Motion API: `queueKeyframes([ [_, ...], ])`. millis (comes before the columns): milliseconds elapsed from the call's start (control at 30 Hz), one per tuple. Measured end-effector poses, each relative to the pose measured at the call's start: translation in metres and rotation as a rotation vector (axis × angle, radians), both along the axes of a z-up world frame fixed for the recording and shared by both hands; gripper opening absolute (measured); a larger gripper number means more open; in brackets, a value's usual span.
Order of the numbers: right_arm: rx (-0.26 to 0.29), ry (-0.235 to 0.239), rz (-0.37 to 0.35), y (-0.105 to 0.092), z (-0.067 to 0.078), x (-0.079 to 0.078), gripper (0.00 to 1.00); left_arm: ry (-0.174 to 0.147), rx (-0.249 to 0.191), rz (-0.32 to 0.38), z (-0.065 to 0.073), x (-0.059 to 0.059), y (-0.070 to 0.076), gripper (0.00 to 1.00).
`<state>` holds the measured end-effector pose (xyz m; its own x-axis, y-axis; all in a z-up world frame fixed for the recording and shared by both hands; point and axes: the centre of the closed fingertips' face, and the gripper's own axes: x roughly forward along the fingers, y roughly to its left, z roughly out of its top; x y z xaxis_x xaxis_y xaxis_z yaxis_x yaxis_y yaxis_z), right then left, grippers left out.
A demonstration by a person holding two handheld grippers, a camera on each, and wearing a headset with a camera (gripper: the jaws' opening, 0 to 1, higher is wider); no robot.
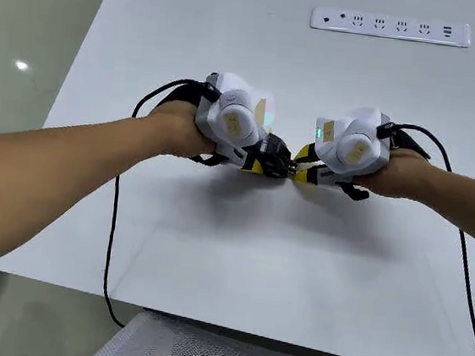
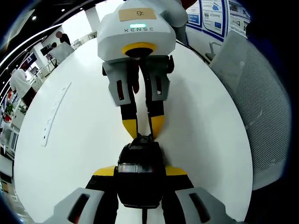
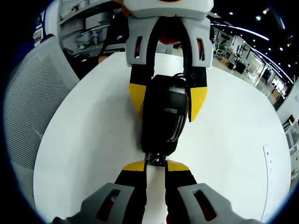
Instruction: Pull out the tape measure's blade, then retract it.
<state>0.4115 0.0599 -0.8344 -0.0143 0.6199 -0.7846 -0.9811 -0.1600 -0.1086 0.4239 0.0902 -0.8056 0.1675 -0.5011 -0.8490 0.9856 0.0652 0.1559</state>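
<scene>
The left tongs clamp the black, rounded plastic tape measure by its sides. The right tongs pinch its metal blade tip at the case mouth, over the white tabletop.

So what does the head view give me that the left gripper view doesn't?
Head view: the person's hands and the black cables trailing off the table. Left gripper view: a close look at the tape measure case held in the left gripper jaws, with the right gripper jaws pinched at its mouth. Shared: both grippers meeting nose to nose over the white table.
</scene>
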Motion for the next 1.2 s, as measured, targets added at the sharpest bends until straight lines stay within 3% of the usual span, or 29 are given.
queueKeyframes([
  [533, -0.004, 0.016, -0.047, -0.021, -0.002, 0.002, 0.08, 0.008, 0.006, 0.02, 0.0, -0.001, 0.001, 0.32],
  [700, 0.002, 0.035, -0.094, -0.03, 0.0, 0.009, 0.08, 0.014, 0.001, 0.04, 0.0, 0.001, 0.001, 0.32],
  [733, 0.0, 0.013, -0.095, -0.033, 0.003, 0.013, 0.0, 0.011, 0.005, 0.011, 0.0, 0.0, 0.0, 0.32],
  [767, -0.063, -0.055, -0.149, -0.047, 0.0, 0.033, 0.0, -0.004, 0.003, -0.019, 0.0, -0.001, -0.002, 0.32],
  [800, -0.023, 0.045, -0.157, -0.048, -0.003, 0.028, 0.0, 0.009, 0.003, 0.012, -0.001, -0.002, -0.001, 0.32],
  [833, 0.004, 0.08, -0.185, -0.059, 0.002, 0.028, 0.0, 0.009, 0.002, 0.012, -0.001, -0.002, -0.001, 0.32],
  [867, -0.011, 0.052, -0.195, -0.07, 0.004, 0.032, 0.0, 0.01, 0.004, 0.013, -0.002, -0.001, -0.002, 0.32],
  [933, -0.017, 0.043, -0.175, -0.075, 0.007, 0.026, 0.0, 0.013, 0.009, 0.011, -0.002, -0.001, -0.003, 0.32],
  [1000, -0.019, 0.048, -0.148, -0.072, 0.009, 0.016, 0.0, 0.016, 0.008, 0.01, -0.003, -0.001, -0.004, 0.32],
  [1067, 0.004, 0.073, -0.152, -0.067, 0.005, 0.014, 0.0, 0.017, 0.008, 0.01, -0.002, -0.002, -0.004, 0.32],
  [1200, 0.01, 0.073, -0.145, -0.054, 0.006, 0.007, 0.0, 0.013, 0.007, 0.009, -0.002, -0.003, -0.004, 0.32],
])
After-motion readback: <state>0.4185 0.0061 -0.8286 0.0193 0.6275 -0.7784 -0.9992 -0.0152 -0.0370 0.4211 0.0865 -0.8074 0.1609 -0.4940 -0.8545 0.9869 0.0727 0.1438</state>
